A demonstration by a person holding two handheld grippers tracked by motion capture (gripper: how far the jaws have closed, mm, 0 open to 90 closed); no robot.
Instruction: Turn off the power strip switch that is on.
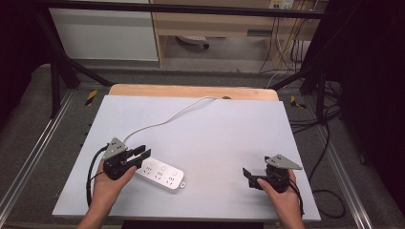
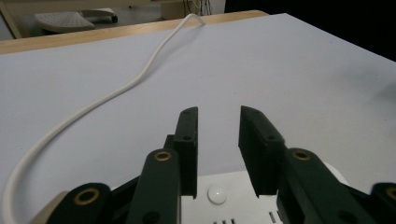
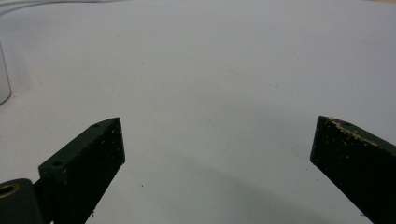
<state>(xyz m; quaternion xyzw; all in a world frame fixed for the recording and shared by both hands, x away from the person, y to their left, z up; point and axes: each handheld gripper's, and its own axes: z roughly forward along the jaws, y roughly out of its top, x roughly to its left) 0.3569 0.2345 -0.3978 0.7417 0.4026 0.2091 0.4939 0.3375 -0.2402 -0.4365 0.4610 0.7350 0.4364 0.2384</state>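
While held low in the lower left of the high view, left gripper sits over the near end of the white power strip, tips pointing up-right. Jaws narrowed to a small gap in the left gripper view, nothing pinched between the pads; strip end with a round white button directly below the gap, slot openings just visible at bottom edge. Whether the pads touch the strip: cannot tell.

Power strip lying flat, lower centre-left of the high view, angled down to the right on the pale sheet. Three socket groups countable on top face; no brand or lettering readable. White cord running from strip's left end up in a curve to upper centre of table, ending at the wooden edge; same cord curving through left half of left gripper view.

Right gripper lower right of high view, well apart from strip, tips pointing left. Jaws spread wide in right gripper view, only bare sheet between. Pale specks of grit on the right pad.
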